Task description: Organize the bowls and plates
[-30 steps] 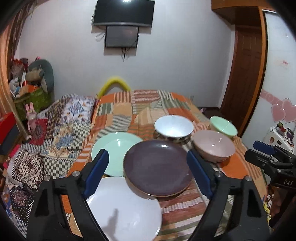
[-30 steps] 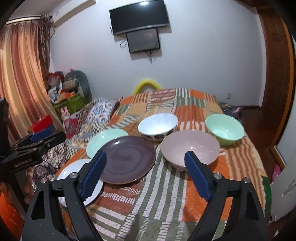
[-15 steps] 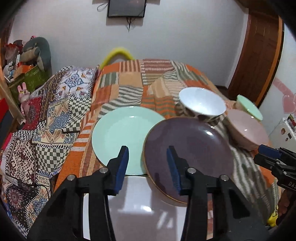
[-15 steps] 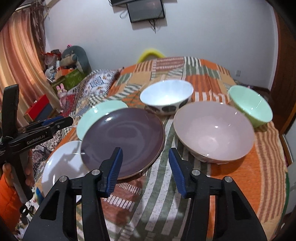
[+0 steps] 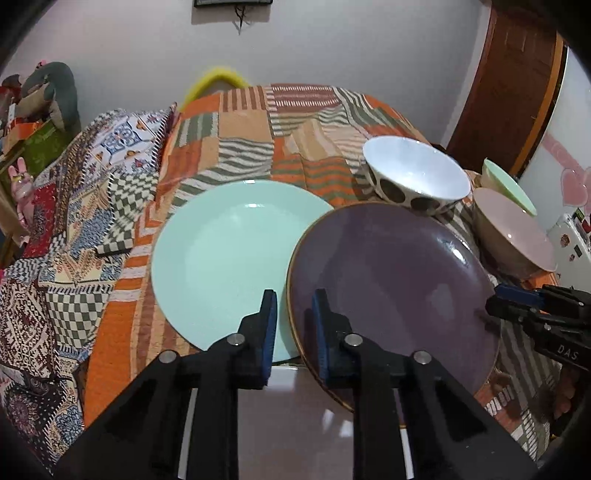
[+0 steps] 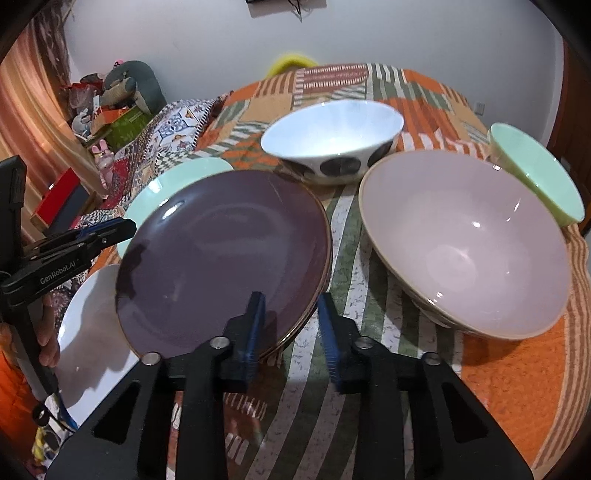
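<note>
Both claws closing astride round glossy purple plate (image 5: 399,288).

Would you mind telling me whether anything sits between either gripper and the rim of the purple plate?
Nothing visible does. The left gripper and the right gripper each straddle the purple plate at its near rim, jaws closing around its edge. The mint plate lies partly beneath it, not in the way.

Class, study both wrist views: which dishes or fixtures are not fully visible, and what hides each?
- Green bowl, left wrist view: mostly behind the pink bowl.
- Green plate, right wrist view: mostly behind the purple plate.
- White plate, right wrist view: one side under the purple plate.
- Wall screen, left wrist view: cut off by the top edge.
</note>
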Motion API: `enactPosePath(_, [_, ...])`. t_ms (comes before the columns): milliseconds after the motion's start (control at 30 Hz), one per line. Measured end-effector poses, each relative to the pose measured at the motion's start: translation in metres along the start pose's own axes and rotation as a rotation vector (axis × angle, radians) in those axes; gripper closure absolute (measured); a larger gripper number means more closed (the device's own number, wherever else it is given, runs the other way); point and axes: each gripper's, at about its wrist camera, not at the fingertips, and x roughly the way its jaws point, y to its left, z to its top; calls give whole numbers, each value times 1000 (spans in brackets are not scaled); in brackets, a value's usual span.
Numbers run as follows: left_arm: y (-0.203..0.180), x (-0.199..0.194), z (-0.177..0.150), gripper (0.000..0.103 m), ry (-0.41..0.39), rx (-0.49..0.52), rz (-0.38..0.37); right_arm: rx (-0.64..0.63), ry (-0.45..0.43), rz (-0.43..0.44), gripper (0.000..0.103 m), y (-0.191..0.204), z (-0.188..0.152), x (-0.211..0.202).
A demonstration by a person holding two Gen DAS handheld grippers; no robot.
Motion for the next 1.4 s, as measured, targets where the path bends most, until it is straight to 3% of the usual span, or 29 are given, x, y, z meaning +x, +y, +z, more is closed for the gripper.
enactPosePath(667, [4, 14, 0, 84, 72, -61, -67, 20, 33, -2, 81, 1, 6, 7])
enactPosePath(1400, [-51, -77, -35, 84, -8, 2, -56, 31, -32, -6, 81, 1, -14, -57])
